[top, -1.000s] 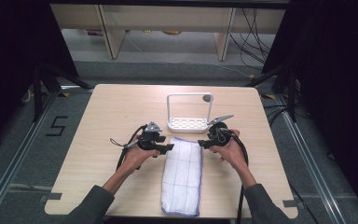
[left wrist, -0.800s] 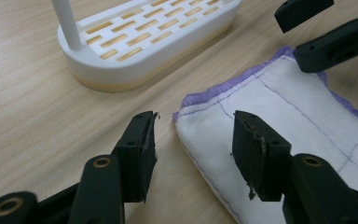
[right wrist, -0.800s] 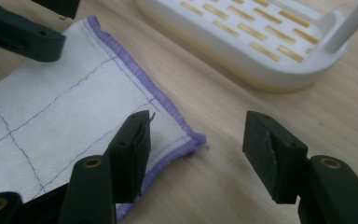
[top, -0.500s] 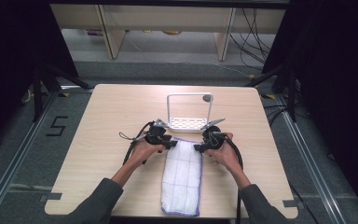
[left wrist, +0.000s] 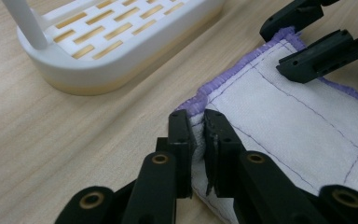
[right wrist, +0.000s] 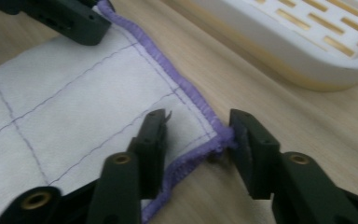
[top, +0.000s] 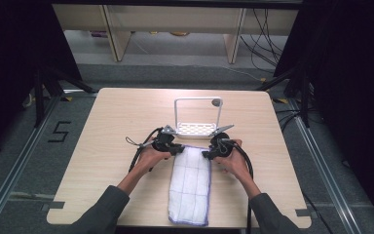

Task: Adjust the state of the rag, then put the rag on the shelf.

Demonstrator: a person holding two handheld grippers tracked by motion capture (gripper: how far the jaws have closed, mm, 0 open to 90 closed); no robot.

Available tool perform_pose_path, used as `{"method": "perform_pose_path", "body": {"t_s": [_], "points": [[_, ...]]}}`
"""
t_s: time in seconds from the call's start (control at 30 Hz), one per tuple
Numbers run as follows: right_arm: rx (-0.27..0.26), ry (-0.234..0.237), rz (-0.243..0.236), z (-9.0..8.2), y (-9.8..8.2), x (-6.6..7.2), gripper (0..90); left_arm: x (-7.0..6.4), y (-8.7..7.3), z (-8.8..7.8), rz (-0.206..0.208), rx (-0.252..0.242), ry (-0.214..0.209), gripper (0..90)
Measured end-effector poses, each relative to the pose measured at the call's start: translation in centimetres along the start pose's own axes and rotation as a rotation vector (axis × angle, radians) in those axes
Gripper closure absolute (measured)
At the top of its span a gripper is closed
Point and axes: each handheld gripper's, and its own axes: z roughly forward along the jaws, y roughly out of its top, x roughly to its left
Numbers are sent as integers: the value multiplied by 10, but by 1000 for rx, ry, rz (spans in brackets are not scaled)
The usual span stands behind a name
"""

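Note:
A white towel [top: 190, 185] with a purple hem lies lengthwise on the wooden table [top: 112, 112], reaching from the middle to the near edge. My left gripper [top: 177, 148] is at its far left corner. In the left gripper view its jaws [left wrist: 199, 126] have just been closing and now pinch the towel [left wrist: 298, 126] corner. My right gripper [top: 207, 153] is at the far right corner. Its jaws [right wrist: 198, 123] have also been closing but still stand apart. They straddle the towel [right wrist: 74, 102] corner, one pad on the cloth and one at the hem.
A white slotted rack [top: 197, 129] with an upright frame stands just beyond the towel's far edge, close to both grippers [left wrist: 116, 51] [right wrist: 307, 42]. Bare table lies to the left and right. Cables trail from both grippers toward the person.
Both grippers have edged inward and down onto the towel's far corners. The towel and the rack have stayed in place.

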Motion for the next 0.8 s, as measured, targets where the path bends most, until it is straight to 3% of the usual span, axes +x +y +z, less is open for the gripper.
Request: {"method": "perform_pose_path", "body": {"t_s": [0.1, 0.13, 0.17, 0.2, 0.27, 0.33, 0.53, 0.57, 0.6, 0.63, 0.67, 0.7, 0.8], "points": [[3, 44, -7, -1, 0, 3, 726, 0, 0, -1, 7, 0, 0, 838], [-22, 41, -25, 1, -1, 3, 750, 0, 0, -1, 7, 0, 1, 841], [-1, 46, -14, -1, -1, 4, 766, -1, 0, -1, 4, -1, 4, 842], [-16, 59, -20, 0, -1, 4, 781, -1, 0, -2, 5, -2, 6, 844], [-6, 42, -33, -1, 0, 6, 806, -2, 1, -5, 5, -9, 8, 848], [-21, 46, -29, -1, 0, 9, 815, -3, 1, -7, -2, -31, 10, 849], [-55, 56, -87, -9, 1, 7, 821, -5, 4, -21, 28, -43, 9, 850], [-51, 40, -47, -11, 1, 9, 821, -6, 4, -23, 22, -56, 9, 850], [-69, 60, -91, -13, 2, 8, 821, -7, 5, -24, 14, -67, 9, 850], [-85, 63, -83, -12, 2, 8, 821, -8, 5, -25, 10, -66, 6, 850], [-56, 74, -58, -16, 2, 10, 821, -8, 5, -26, 13, -72, 6, 850], [-80, 69, -67, -15, 1, 9, 821, -9, 6, -28, 16, -70, 9, 849], [-69, 80, -61, -20, 2, 11, 821, -10, 7, -31, 23, -76, -1, 849]]}}
